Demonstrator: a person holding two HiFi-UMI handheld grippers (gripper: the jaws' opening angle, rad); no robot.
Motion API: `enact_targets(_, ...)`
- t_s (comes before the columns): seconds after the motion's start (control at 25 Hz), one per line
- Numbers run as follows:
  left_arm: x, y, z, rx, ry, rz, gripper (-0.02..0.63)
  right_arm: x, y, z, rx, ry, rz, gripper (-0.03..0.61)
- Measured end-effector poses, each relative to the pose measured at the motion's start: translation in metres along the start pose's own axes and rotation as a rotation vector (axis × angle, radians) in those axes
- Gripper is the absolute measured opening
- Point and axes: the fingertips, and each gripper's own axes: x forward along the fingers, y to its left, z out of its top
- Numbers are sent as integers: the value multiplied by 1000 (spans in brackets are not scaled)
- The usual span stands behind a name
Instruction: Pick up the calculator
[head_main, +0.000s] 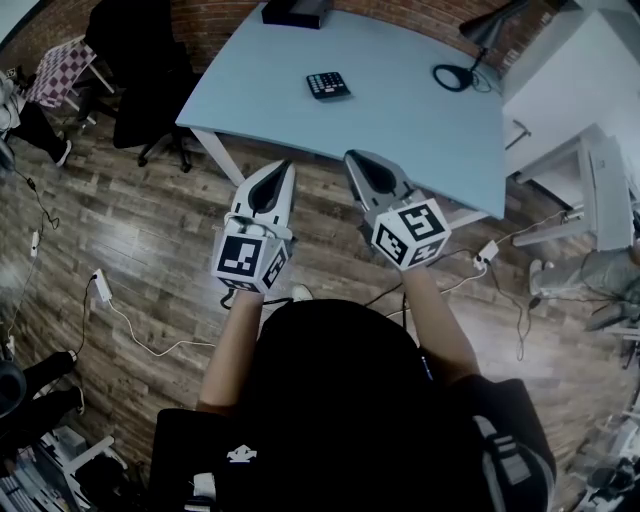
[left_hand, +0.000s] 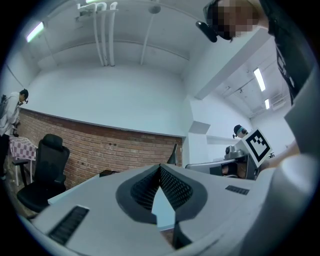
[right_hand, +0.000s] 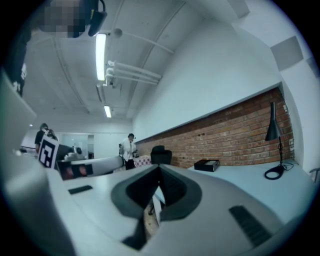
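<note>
The black calculator (head_main: 328, 85) lies flat on the pale blue table (head_main: 400, 120), towards its far middle. Both grippers hover over the wooden floor just short of the table's near edge, pointing at the table. My left gripper (head_main: 285, 166) is shut with nothing between its jaws, its tips meeting in the left gripper view (left_hand: 160, 166). My right gripper (head_main: 352, 157) is shut and empty as well, as its own view (right_hand: 160, 167) shows. Neither gripper view shows the calculator; the jaws block the tabletop ahead.
A black box (head_main: 295, 12) sits at the table's far edge. A black desk lamp (head_main: 470, 55) stands at the far right corner. A black office chair (head_main: 150, 70) stands left of the table, a white desk (head_main: 590, 170) to the right. Cables and a power strip (head_main: 102, 288) lie on the floor.
</note>
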Motion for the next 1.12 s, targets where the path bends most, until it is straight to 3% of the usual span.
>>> enact_targets(0.64,-5,43,-15,-66,-1,-1,3,36,15,-10,-10,35,-23,5)
enact_targets(1.12,23,68,-20,-98,5,4,3,66,-11,-10,8,35,-31,5)
